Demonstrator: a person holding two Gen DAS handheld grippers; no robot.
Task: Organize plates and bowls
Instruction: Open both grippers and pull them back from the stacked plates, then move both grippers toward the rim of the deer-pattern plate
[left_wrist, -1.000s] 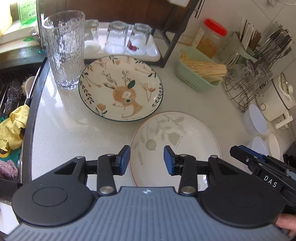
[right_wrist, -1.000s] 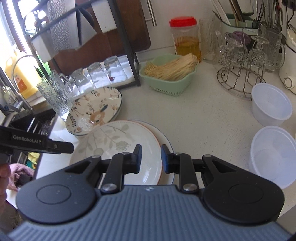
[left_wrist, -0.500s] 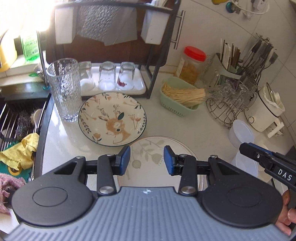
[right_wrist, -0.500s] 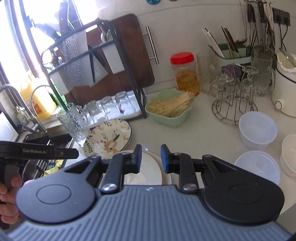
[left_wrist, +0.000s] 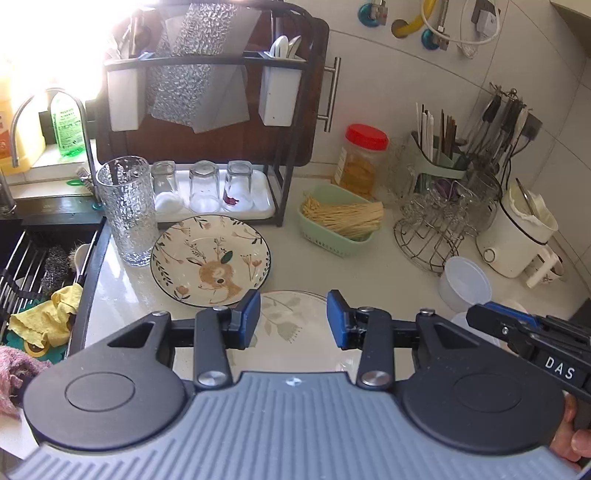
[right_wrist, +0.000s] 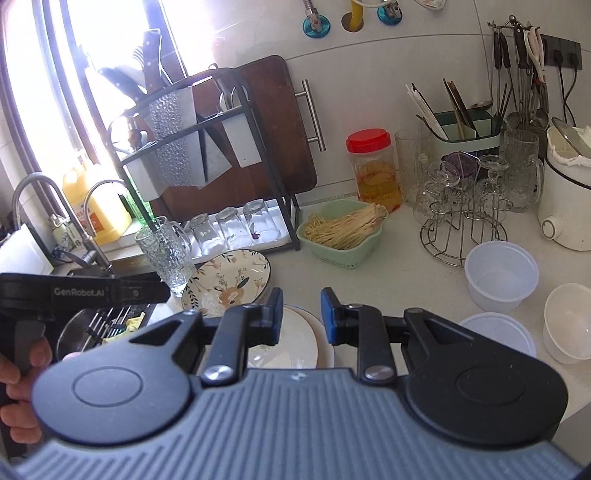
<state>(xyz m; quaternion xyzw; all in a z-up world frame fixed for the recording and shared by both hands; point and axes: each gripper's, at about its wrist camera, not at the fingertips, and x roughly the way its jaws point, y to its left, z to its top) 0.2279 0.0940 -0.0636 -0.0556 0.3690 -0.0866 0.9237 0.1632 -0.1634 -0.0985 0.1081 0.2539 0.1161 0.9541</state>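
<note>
Both claws hang spread and empty, left claw (left_wrist: 292, 319) closer to the deer plate (left_wrist: 210, 260) at its 11 o'clock on the worktop (left_wrist: 388, 266).

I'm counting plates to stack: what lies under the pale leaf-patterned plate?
Under the pale leaf-patterned plate lies another white plate; only its right rim shows. The right gripper hides the rest.

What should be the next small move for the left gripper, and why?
Probably lower the left gripper, whose jaws stand open and empty, toward the round deer-patterned ceramic plate. That plate lies alone beside the pale leaf-patterned plate, which already rests on another plate, so it seems the one left to stack.
</note>
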